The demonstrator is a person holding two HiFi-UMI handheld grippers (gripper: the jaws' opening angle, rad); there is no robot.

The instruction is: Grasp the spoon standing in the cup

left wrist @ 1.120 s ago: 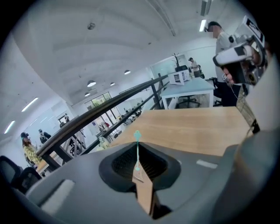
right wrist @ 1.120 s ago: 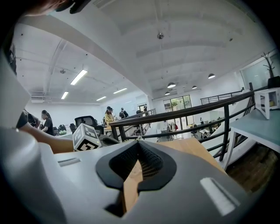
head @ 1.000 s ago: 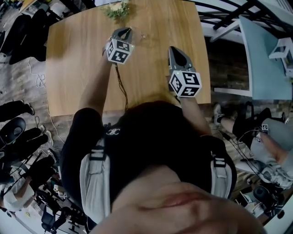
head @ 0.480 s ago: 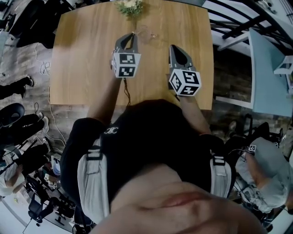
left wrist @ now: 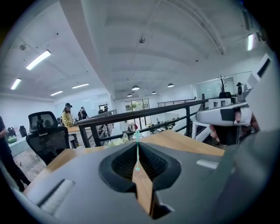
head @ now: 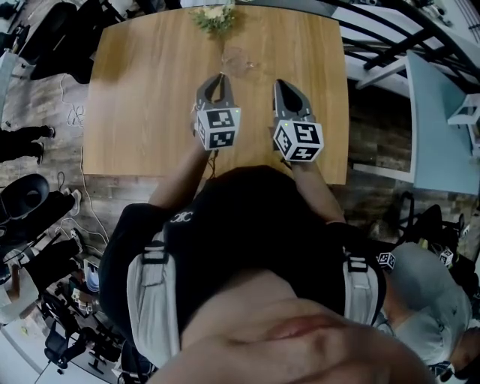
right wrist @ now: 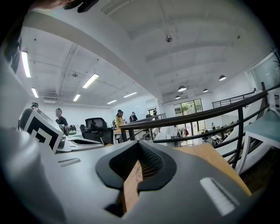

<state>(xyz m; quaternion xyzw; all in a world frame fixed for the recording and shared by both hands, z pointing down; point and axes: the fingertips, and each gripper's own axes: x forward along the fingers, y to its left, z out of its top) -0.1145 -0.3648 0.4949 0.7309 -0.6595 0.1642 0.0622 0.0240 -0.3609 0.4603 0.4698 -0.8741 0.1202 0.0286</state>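
left gripper (head: 219, 78): jaws nearly together, pads pinched on a thin teal handle. it grips the spoon (left wrist: 137, 155).
spoon: upright between the left tips. its top pokes out above them and its rounded lower end hangs below, with bare wood behind. no cup wall shows round it, so it looks clear of the cup.
cup (head: 238, 61): clear glass on the table (head: 142, 97), just ahead of the left gripper's tips and a little to their right, apart from them.
right gripper (right wrist: 138, 142): jaws closed on nothing. it sits beside the left gripper on that gripper's right, tips about level with it and short of the cup.
flowers (head: 214, 15): further ahead of both grippers, beyond the cup.
step in hand: judging by the pinch, the grasp itself seems made — the spoon is carried, not just approached.
next move calls for: a steady squeeze and a level wrist. the handle is slim and smooth, caught only at the very tips, so it could pivot or slide out if the grip slackens or the gripper rolls.
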